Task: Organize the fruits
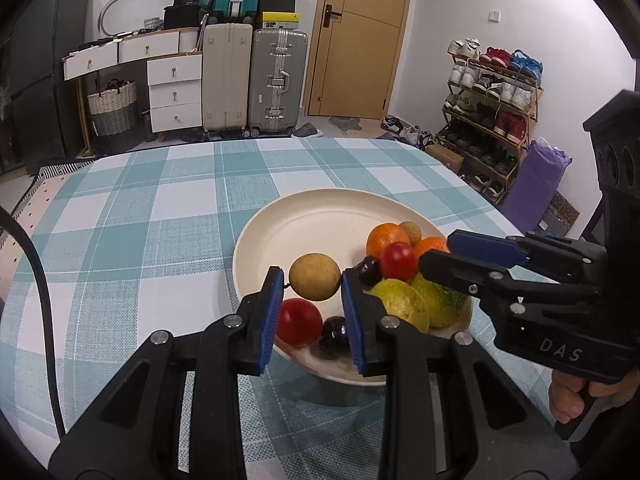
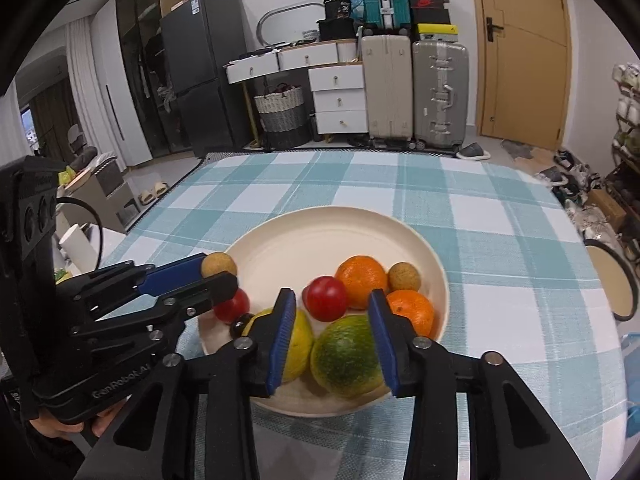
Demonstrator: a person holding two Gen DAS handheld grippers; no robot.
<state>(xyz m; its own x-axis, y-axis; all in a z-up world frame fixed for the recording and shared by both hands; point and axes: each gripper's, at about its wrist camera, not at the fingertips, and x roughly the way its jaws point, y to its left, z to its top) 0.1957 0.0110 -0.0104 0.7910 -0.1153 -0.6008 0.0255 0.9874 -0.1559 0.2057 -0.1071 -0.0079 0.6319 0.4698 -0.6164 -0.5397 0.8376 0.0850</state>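
Fruits heaped at four o'clock in cream plate (image 2: 320,224) on checked tablecloth (image 2: 500,240), left gripper (image 1: 312,286) clamped on tan round fruit (image 1: 315,277) at plate's nine o'clock, right gripper (image 2: 332,340) jaws apart, straddling green-yellow citrus (image 2: 346,356) at six o'clock.

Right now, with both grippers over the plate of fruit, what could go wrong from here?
1. The left gripper holds the round tan fruit only at its sides; it could slip and roll off the plate.
2. If released here, it may knock the red fruit and dark fruit near the rim.
3. The right gripper, open over the green fruit, works close by; the two could collide.
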